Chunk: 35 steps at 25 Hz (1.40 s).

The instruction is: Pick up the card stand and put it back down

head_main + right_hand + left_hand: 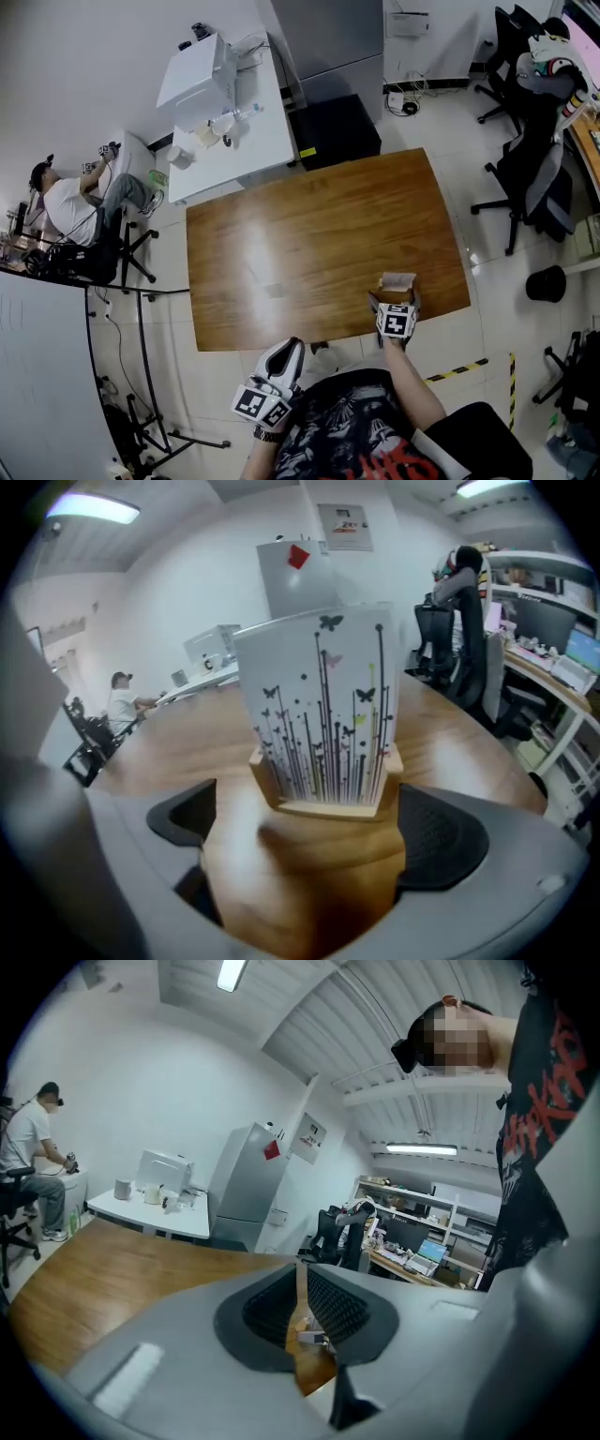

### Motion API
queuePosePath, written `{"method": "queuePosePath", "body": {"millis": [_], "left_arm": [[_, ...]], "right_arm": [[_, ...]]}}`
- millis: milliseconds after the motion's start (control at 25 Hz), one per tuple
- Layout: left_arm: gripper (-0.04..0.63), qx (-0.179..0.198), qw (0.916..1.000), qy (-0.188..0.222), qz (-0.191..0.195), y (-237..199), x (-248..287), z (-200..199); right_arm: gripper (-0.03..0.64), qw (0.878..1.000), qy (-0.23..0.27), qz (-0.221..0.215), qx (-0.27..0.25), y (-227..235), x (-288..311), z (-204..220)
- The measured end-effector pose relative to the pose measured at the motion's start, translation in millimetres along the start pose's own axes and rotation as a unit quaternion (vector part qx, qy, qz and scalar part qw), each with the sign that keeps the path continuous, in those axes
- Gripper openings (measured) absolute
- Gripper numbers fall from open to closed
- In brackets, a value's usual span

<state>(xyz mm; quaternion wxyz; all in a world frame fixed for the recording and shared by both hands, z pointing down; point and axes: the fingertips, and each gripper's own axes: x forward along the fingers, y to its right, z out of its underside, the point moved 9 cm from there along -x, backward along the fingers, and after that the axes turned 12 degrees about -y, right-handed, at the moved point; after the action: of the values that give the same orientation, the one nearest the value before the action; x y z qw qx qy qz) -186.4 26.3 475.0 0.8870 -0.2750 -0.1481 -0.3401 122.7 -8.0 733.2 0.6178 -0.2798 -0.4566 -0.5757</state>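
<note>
1. Far left of the head view: a seated person [73,208] is next to a white side table [246,141] that carries a white machine [197,80].
2. Centre: the wooden table [309,234] fills the middle of the frame.
3. Lower centre: your left gripper [287,349] is off the table's near edge. In the left gripper view [302,1283] its jaws are drawn almost together, with a thin slit between them and nothing gripped.
4. Right of centre: the card stand [397,284] stands upright on the wooden table near its lower right corner. In the right gripper view [323,724] it is a wooden base holding a white card printed with black stems and butterflies.
5. Your right gripper [396,306] is just below the stand. In its own view [309,846] its jaws are spread wide, and the base is just ahead of the pads without being pressed by them.
6. Writing: each marker cube [397,322] shows square black-and-white codes. The red lettering on your shirt [375,459] is cropped. The poster [343,525] above the grey cabinet [300,583] is too small to read.
7. Far right: office chairs [530,187] and a black bin [547,283].
</note>
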Motion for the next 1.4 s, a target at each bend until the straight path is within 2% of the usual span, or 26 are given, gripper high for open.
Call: {"method": "queuePosePath", "body": {"millis": [120, 240, 520, 640, 840, 1000, 1120, 1240, 1400], "left_arm": [[0.012, 0.012, 0.9998, -0.008, 0.014, -29.8, -14.2, -12.0], [0.012, 0.011, 0.9997, -0.007, 0.02, -51.2, -20.8, -17.1], [0.012, 0.005, 0.9992, -0.002, 0.04, -52.5, -7.1, -18.5], [0.012, 0.003, 0.999, 0.007, 0.044, -46.7, 3.4, -19.9], [0.012, 0.001, 0.9988, 0.017, 0.045, -32.1, 18.4, -21.7], [0.011, 0.009, 0.9986, 0.026, 0.045, -13.1, 32.2, -23.5], [0.011, 0.027, 0.9987, 0.033, 0.027, -11.4, 36.4, -29.8], [0.012, 0.051, 0.9977, 0.042, -0.015, -20.9, 24.3, -36.8], [0.04, 0.052, 0.9946, 0.065, -0.062, -30.4, 9.3, -44.5]], "right_arm": [[0.571, 0.998, 0.008, 0.06, 0.024, -2.5, 4.5, -9.5], [0.536, 0.996, 0.001, 0.085, -0.008, 0.4, 11.9, -18.1], [0.518, 0.994, 0.012, 0.067, -0.084, 5.3, 5.8, -15.2], [0.517, 0.993, 0.029, 0.068, -0.095, 11.5, -3.8, -10.8], [0.515, 0.993, 0.056, 0.033, -0.1, 15.3, -21.5, -12.3], [0.515, 0.988, 0.096, 0.023, -0.121, 26.4, -51.7, -25.9], [0.515, 0.98, 0.144, 0.02, -0.137, 21.1, -86.4, -47.3], [0.515, 0.97, 0.192, 0.011, -0.148, 0.8, -123.5, -64.9], [0.515, 0.959, 0.232, -0.012, -0.16, -23.6, -173.2, -79.1]]}}
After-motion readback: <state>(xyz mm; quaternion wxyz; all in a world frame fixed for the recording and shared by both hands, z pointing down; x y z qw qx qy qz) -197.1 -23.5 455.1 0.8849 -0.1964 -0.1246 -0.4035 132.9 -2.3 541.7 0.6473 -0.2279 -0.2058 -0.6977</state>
